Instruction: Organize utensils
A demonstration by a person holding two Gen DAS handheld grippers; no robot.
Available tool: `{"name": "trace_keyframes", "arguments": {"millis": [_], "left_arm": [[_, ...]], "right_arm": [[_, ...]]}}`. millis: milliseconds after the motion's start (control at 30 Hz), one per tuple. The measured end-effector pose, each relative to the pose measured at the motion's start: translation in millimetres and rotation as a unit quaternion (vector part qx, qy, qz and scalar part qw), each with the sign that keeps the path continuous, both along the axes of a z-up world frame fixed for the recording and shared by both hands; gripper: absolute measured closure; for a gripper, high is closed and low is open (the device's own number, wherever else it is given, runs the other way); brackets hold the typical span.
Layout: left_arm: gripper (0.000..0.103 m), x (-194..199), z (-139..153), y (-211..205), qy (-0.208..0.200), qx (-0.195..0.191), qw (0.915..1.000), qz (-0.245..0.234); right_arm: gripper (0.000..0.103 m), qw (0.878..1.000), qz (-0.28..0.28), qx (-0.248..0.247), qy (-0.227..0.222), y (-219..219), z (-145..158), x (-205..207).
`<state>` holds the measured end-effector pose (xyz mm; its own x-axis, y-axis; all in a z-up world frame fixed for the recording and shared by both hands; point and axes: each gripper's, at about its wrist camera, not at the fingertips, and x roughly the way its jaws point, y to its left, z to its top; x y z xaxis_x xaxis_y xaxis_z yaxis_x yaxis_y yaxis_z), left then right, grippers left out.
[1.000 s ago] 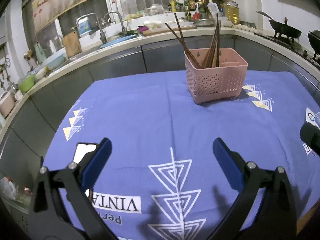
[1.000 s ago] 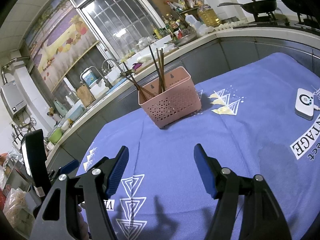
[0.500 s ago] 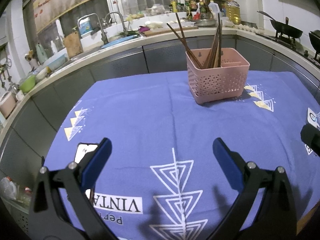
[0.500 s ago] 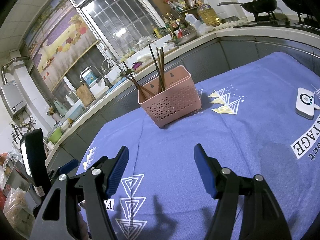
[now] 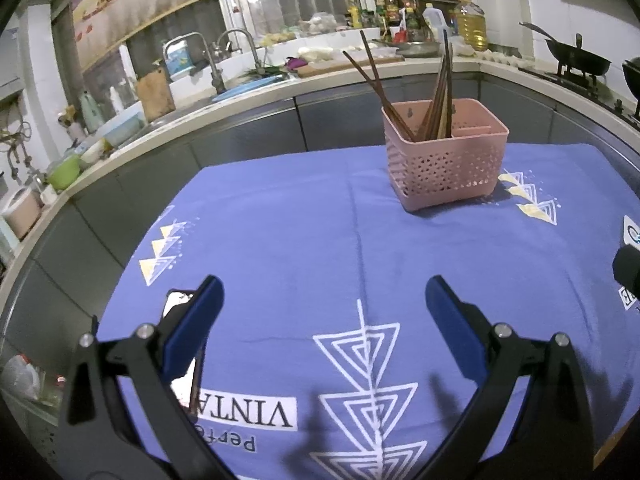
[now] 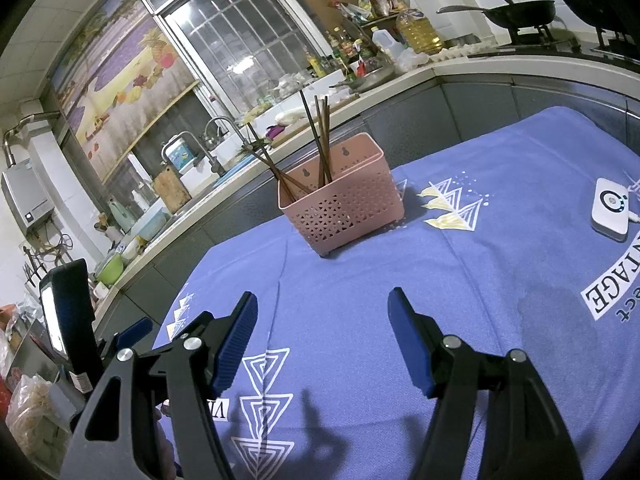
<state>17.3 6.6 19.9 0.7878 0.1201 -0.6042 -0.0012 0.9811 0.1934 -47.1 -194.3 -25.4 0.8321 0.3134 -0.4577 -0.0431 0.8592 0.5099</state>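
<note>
A pink perforated utensil basket [image 5: 446, 162] stands at the far side of the blue tablecloth [image 5: 304, 232], with several dark brown chopsticks [image 5: 434, 92] upright and leaning in it. It also shows in the right wrist view [image 6: 344, 204] with its chopsticks [image 6: 320, 136]. My left gripper [image 5: 322, 308] is open and empty, well short of the basket. My right gripper [image 6: 322, 318] is open and empty, also short of the basket. The left gripper [image 6: 132, 330] shows at the lower left of the right wrist view.
A phone [image 5: 178, 308] lies on the cloth behind my left finger. A white device [image 6: 610, 212] lies at the cloth's right. A grey counter [image 5: 248, 136] with a sink, bottles and a wok [image 6: 520, 10] wraps around the far side.
Both views have drawn back slightly; the basket sits a little lower and nearer in frame. Both grippers stay open and empty.
</note>
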Motion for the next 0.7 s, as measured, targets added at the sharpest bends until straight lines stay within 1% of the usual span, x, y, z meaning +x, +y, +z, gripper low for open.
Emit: {"name": "trace_keyframes", "arguments": {"millis": [500, 700], "left_arm": [[0.006, -2.4, 1.2, 4.2, -0.009, 0.015, 0.9998, 0.012], [0.006, -4.3, 0.4, 2.8, -0.019, 0.037, 0.9989, 0.02]], "right_arm": [[0.035, 1.0, 0.004, -0.001, -0.002, -1.8, 3.9, -0.1], [0.035, 1.0, 0.004, 0.0, -0.002, -2.0, 3.8, -0.4]]}}
